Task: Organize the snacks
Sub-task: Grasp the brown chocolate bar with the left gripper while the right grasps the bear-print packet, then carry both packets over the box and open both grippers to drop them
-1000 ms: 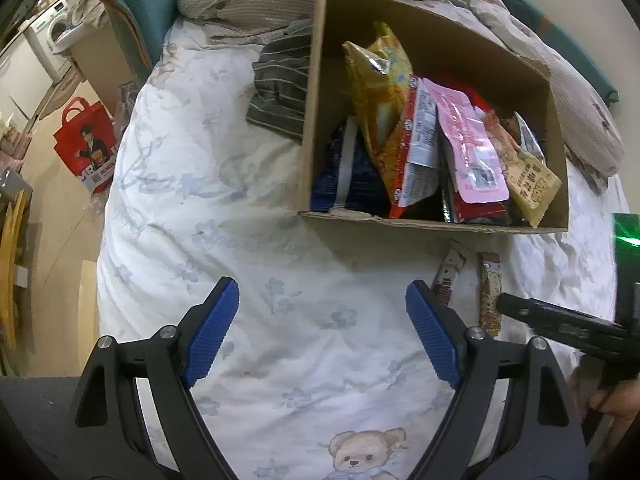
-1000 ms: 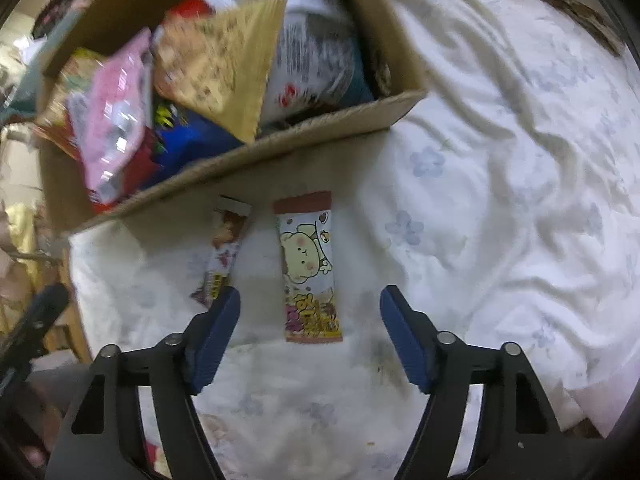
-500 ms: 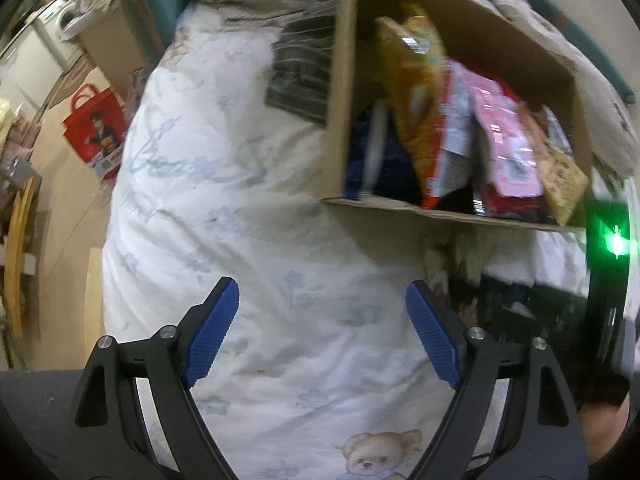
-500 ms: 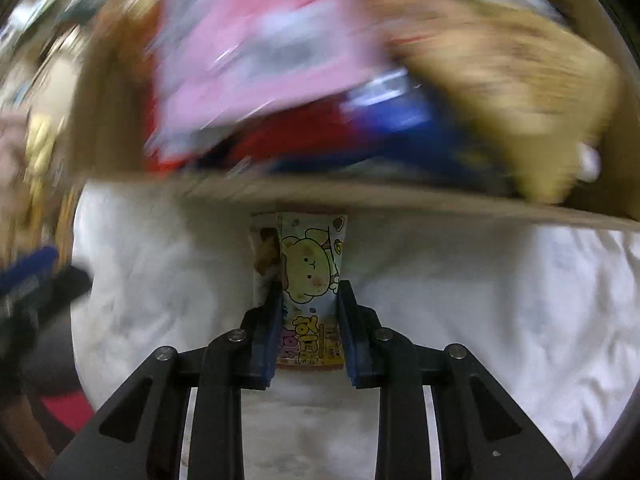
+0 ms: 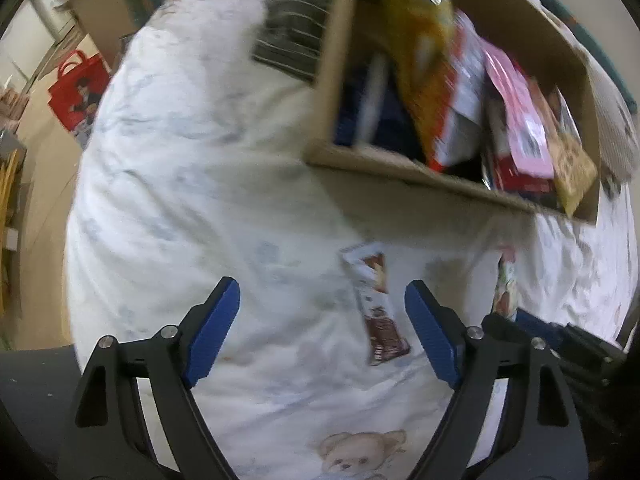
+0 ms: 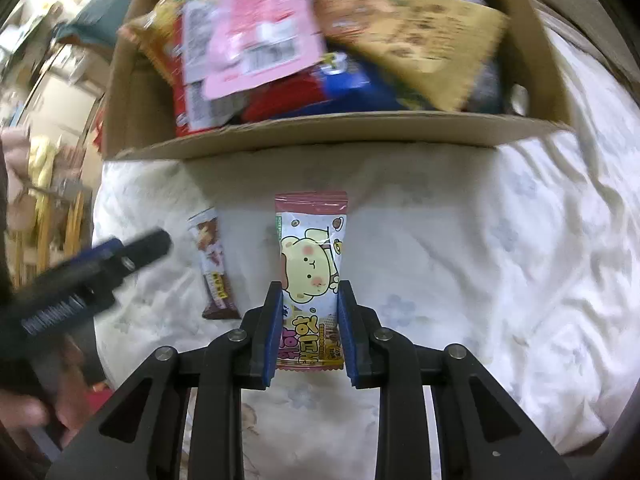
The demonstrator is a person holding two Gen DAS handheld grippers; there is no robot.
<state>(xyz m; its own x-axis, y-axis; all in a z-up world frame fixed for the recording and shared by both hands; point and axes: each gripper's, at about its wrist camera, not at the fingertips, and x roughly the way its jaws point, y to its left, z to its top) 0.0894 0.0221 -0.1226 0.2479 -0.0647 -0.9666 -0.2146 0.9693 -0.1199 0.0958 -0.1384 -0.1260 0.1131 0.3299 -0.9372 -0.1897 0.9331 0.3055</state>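
Observation:
My right gripper point(image 6: 307, 312) is shut on a pink-topped snack packet with a yellow cartoon animal point(image 6: 310, 256), held just above the bedsheet in front of the cardboard box point(image 6: 320, 134). The box is full of snack bags. A brown-and-white snack bar point(image 6: 214, 268) lies flat on the sheet to its left; in the left wrist view the same bar point(image 5: 376, 304) lies between my left gripper's fingers, nearer the right one. My left gripper point(image 5: 322, 332) is open and empty above the sheet. The held packet point(image 5: 505, 284) shows edge-on at the right there.
The bed has a white flower-print sheet point(image 5: 180, 200) with a bear print point(image 5: 360, 452). A striped cloth point(image 5: 292, 48) lies left of the box. A red bag point(image 5: 78, 92) stands on the floor off the bed's left edge.
My right gripper closed on the cartoon packet and lifted it slightly. My left gripper swung right, bringing the brown bar between its open fingers.

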